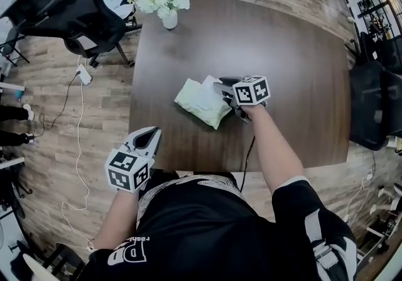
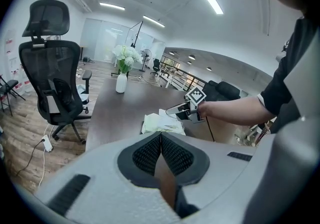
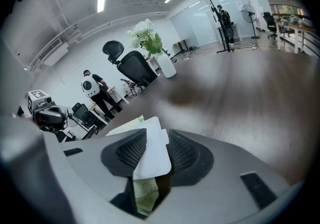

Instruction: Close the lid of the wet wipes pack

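A pale green wet wipes pack [image 1: 200, 105] lies on the dark wooden table [image 1: 282, 53], near its front middle. Its white lid [image 1: 208, 84] stands raised at the pack's far right corner. My right gripper [image 1: 221, 88] reaches in from the right at that corner. In the right gripper view the lid [image 3: 152, 153] stands between the wide-apart pads of the right gripper [image 3: 151, 140], which is open, with the green pack [image 3: 142, 195] below it. My left gripper [image 1: 149, 137] hangs off the table's front left corner, shut and empty. In the left gripper view the left gripper [image 2: 161, 135] points toward the pack [image 2: 160, 124].
A white vase of white flowers [image 1: 164, 3] stands at the table's far left corner. Black office chairs stand at the far left [image 1: 75, 12] and at the right [image 1: 374, 104]. A white cable [image 1: 78, 116] runs over the wooden floor on the left.
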`<state>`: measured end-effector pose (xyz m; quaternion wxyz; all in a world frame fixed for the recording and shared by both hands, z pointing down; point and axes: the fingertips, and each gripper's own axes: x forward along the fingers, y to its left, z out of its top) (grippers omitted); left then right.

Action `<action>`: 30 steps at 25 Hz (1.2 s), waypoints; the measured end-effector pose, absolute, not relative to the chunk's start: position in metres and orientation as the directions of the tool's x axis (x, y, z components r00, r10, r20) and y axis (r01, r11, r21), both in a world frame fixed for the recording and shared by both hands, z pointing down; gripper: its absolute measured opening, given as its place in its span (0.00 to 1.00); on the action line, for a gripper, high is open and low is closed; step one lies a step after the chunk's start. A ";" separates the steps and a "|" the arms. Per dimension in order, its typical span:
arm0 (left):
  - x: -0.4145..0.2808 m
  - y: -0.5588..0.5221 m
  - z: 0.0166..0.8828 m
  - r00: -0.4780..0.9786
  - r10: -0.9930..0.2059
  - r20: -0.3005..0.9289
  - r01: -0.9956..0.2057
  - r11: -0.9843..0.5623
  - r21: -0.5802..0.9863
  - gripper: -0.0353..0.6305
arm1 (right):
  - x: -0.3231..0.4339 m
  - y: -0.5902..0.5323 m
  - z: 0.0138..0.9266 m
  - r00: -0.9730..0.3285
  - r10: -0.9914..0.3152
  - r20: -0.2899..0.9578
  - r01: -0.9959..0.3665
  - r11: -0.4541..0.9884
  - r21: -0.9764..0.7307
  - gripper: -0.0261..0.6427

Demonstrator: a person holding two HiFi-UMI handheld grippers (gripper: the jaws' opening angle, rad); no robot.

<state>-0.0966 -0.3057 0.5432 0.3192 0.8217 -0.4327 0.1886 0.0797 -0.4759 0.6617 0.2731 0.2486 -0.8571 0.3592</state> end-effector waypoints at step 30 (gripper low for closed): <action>-0.107 -0.294 0.514 0.647 -0.571 0.506 -0.756 -0.568 0.325 0.08 | 0.061 -0.445 0.590 -0.583 -0.360 0.728 -0.646 0.749 -0.147 0.11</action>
